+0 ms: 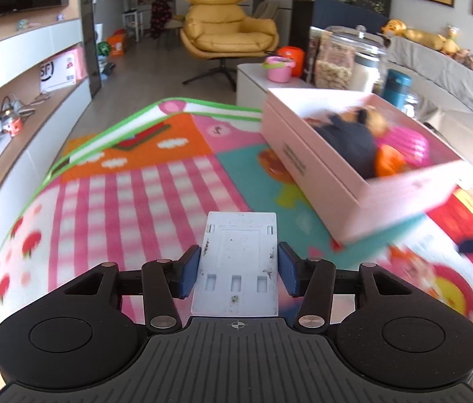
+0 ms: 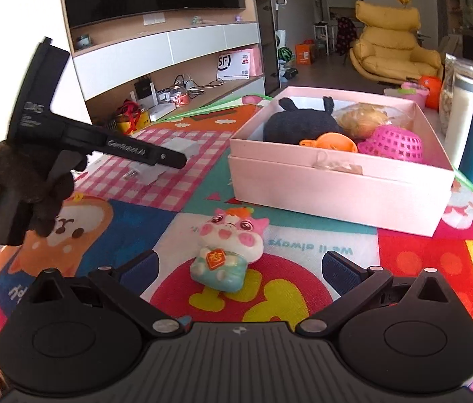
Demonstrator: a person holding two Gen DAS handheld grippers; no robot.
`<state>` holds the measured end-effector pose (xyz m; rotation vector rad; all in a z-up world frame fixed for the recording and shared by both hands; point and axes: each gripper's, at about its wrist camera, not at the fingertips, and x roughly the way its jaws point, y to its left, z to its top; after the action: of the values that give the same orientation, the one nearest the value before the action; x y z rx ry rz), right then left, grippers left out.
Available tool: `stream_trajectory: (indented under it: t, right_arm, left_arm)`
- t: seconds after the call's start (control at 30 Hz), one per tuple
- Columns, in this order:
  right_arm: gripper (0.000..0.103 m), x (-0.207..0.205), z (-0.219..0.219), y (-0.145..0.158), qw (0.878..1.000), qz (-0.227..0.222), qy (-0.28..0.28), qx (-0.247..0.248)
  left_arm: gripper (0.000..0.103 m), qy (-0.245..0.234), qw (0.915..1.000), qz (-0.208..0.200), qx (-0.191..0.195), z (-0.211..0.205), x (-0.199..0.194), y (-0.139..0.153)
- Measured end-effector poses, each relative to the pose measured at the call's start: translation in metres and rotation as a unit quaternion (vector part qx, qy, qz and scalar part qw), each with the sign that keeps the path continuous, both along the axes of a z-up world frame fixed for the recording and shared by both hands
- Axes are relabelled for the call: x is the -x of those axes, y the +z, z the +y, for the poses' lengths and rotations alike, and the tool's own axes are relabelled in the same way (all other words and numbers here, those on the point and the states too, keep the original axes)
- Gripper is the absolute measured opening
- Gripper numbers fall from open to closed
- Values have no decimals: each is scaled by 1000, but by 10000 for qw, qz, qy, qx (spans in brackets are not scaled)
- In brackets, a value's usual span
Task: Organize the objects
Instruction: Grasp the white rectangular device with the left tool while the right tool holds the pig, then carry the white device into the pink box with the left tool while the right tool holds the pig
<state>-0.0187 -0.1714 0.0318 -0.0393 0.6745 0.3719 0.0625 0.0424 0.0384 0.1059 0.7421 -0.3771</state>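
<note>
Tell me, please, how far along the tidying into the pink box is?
Done: the pink box already holds a black plush, an orange scoop and a pink basket. In hand: the left tongs grip a white plate, beside the box. Left: the pig toy lies on the mat between the open right tongs.

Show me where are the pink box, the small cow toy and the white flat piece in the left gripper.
pink box (image 2: pixel 337 184): right wrist view, on its front wall.
cow toy (image 2: pixel 228 235): right wrist view, on its face.
white flat piece (image 1: pixel 238 262): left wrist view, on its middle, between the blue pads.
</note>
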Motion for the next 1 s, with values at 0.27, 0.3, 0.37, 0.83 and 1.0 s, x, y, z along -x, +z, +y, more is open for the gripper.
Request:
stream_trajectory:
  t: [0.27, 0.3, 0.37, 0.83, 1.0]
  right_arm:
    - [95, -27, 24, 4, 9994, 235, 41, 232]
    - [89, -31, 27, 3, 9991, 295, 38, 306]
    - [80, -35, 30, 1, 9985, 392, 56, 387]
    - [48, 14, -10, 47, 9987, 177, -130, 452]
    - [48, 33, -39, 73, 9983, -232, -469, 274]
  left_arm:
    - [54, -131, 9996, -44, 240, 2, 53, 2]
    - [54, -156, 9996, -70, 245, 2, 55, 2]
    - [54, -212, 9993, -95, 279, 2, 59, 3]
    - [54, -530, 9979, 76, 371, -17, 82, -2]
    - [54, -457, 9970, -423, 469, -29, 72, 35]
